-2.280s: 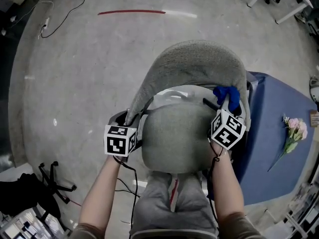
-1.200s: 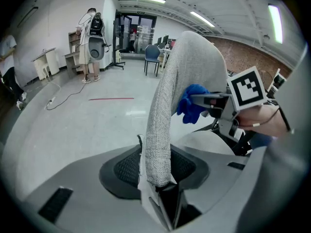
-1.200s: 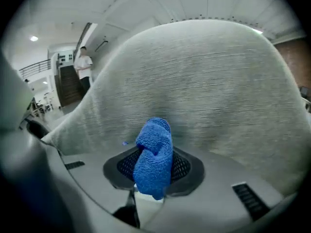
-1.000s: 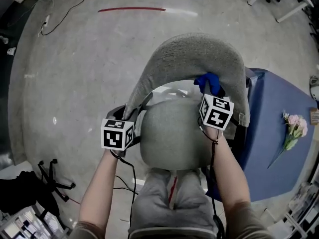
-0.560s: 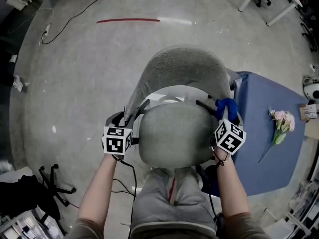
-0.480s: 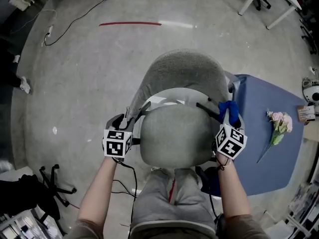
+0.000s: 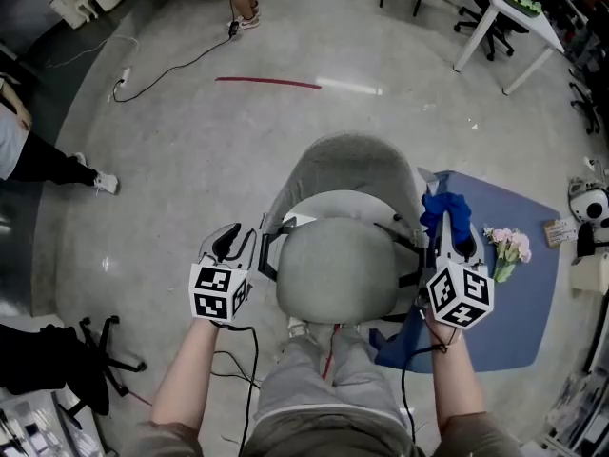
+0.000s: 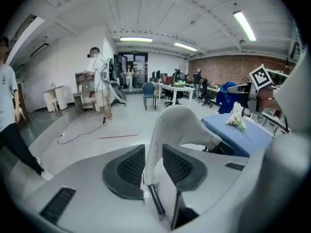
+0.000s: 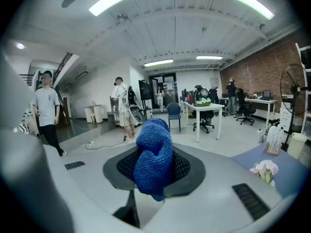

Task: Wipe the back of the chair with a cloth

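Note:
The grey office chair stands below me, its curved backrest beyond the round seat. My right gripper hangs over the chair's right side, shut on a bunched blue knitted cloth. In the right gripper view the cloth fills the space between the pads. My left gripper hovers off the seat's left edge. Its jaws have just been closing and still stand apart, with nothing between them. Through that gap in the left gripper view the backrest shows farther off.
A blue-covered table with a pink flower bunch stands right of the chair. A red tape line and cables cross the concrete floor. A person's legs are at the left, white desks at top right, a black chair base at lower left.
Both grippers have risen well above the chair. The right one carried the cloth from the backrest's inner face out to the chair's right side. The left one left the chair's left edge.

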The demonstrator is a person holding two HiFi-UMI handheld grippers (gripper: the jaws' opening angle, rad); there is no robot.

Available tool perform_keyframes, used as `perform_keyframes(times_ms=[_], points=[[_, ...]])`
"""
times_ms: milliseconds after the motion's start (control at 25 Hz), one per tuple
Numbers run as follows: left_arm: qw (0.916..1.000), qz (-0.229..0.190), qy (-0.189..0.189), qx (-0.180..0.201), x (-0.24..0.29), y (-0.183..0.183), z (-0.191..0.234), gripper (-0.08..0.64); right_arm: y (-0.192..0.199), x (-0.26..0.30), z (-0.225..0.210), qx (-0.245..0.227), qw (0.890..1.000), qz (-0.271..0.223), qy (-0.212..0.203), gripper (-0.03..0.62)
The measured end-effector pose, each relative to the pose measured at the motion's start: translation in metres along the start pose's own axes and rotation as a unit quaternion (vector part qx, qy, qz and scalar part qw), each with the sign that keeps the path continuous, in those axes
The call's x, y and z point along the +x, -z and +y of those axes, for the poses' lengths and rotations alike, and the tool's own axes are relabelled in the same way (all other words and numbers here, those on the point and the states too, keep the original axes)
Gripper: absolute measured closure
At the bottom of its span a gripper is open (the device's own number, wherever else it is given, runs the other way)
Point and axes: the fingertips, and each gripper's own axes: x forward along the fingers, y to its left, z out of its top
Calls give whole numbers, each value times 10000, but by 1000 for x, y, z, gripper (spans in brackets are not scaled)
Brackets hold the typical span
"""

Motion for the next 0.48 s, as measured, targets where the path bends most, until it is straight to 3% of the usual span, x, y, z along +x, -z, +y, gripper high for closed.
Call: perform_keyframes(times_ms=[240,480], points=[[9956,-856,60,372,-63,-82,-23,445,-91,-52,20,-208,9961,-761,-401,482],[9831,-1683,5,715,-130,-158,-44,474,-157,-106,52,-397,9852,-1346,-989,482]])
